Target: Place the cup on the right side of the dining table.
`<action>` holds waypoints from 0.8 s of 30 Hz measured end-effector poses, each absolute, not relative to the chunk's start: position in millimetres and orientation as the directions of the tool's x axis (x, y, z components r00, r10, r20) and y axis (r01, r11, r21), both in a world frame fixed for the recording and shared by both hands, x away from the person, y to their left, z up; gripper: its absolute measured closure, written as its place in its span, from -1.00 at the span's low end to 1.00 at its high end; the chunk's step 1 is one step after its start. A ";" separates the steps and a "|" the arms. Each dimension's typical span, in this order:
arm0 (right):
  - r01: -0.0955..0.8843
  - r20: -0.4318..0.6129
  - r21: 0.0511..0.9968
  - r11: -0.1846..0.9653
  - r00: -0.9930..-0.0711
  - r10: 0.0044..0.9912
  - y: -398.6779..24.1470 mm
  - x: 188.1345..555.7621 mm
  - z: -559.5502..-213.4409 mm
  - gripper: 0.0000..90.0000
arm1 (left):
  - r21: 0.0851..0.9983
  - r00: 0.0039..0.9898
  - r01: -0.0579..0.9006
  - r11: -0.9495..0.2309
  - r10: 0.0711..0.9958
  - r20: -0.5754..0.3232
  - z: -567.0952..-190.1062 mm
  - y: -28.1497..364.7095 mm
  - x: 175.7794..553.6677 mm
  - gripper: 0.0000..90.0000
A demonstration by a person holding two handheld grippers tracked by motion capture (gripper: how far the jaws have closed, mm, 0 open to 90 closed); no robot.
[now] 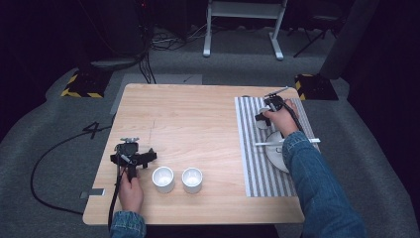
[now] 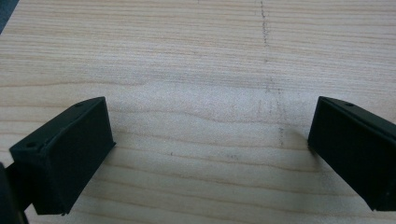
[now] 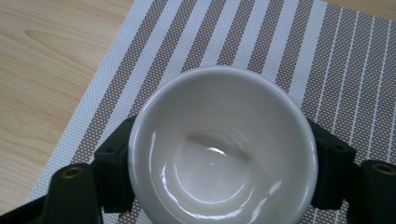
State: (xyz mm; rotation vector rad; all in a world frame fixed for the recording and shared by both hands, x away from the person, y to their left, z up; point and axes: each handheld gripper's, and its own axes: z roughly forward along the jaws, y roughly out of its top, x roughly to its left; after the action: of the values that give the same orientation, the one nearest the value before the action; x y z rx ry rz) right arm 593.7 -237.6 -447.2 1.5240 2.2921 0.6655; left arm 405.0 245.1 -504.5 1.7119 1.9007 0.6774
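Observation:
My right gripper [image 1: 262, 117] is over the far part of a brown-and-white striped placemat [image 1: 250, 153] at the table's right. It is shut on a small white cup [image 3: 219, 149], one black jaw pressing each side of the rim. The cup is empty and upright, close over the placemat [image 3: 303, 56]; I cannot tell if it touches. My left gripper [image 1: 132, 156] rests low at the front left of the wooden table [image 1: 188, 114]. In the left gripper view this gripper [image 2: 210, 140] stands wide open over bare wood, with nothing between its jaws.
Two more white cups [image 1: 163, 178] [image 1: 192, 179] stand side by side near the front edge, right of my left gripper. A white plate [image 1: 274, 154] lies on the placemat under my right forearm, with a thin white utensil [image 1: 267, 144] across it. Grey carpet surrounds the table.

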 end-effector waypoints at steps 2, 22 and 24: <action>0.784 0.003 0.527 0.329 -0.389 0.921 -238.4 593.2 -447.1 -0.40 | 0.653 -0.093 0.752 0.090 0.995 -0.030 -504.5 245.1 405.0 -0.99; 0.735 -0.011 0.596 0.324 -0.396 0.918 -241.8 584.1 -420.7 -0.58 | 0.652 -0.096 0.752 0.092 0.995 -0.030 -504.4 244.9 405.2 -1.00; 0.727 -0.012 0.605 0.324 -0.399 0.917 -242.0 581.1 -415.6 -0.58 | 0.653 -0.102 0.752 0.097 0.994 -0.030 -504.5 244.3 405.8 -0.99</action>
State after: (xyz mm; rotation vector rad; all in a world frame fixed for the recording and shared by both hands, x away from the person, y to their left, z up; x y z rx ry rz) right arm 581.1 -242.0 -415.6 1.4638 2.2436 0.7458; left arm 405.8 244.3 -504.5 1.7052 1.9098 0.6800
